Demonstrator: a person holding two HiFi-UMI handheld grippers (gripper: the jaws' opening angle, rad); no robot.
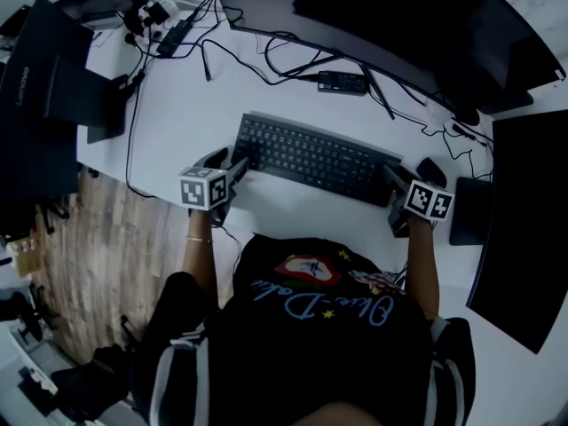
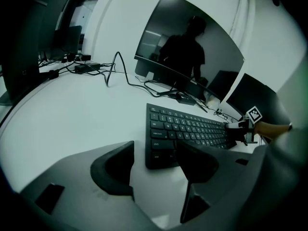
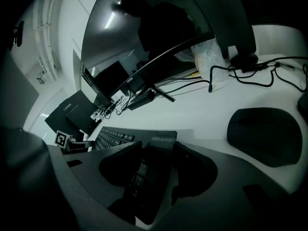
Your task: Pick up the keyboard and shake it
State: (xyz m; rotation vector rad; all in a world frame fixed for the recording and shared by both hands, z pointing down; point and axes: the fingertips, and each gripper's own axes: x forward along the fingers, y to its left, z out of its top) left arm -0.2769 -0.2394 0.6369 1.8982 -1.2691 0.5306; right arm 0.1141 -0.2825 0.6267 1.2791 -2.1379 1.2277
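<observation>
1. Before lifting, the left tool [image 1: 233, 166] needs to advance and close squarely over the left end of the keyboard [image 1: 315, 160], which lies flat on the surface [image 1: 186, 105].
2. The left tool's jaws stand wide apart, gripping nothing.
3. The right tool [image 1: 399, 185] appears clamped on the keyboard's right end.

Keyboard [image 1: 315, 158] on desk [image 1: 191, 105], before monitor [image 1: 373, 25]

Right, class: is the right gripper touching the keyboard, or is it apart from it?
Touching. In the right gripper view, the jaws of the right gripper close on the end of the keyboard from both sides, with no gap showing.
</observation>
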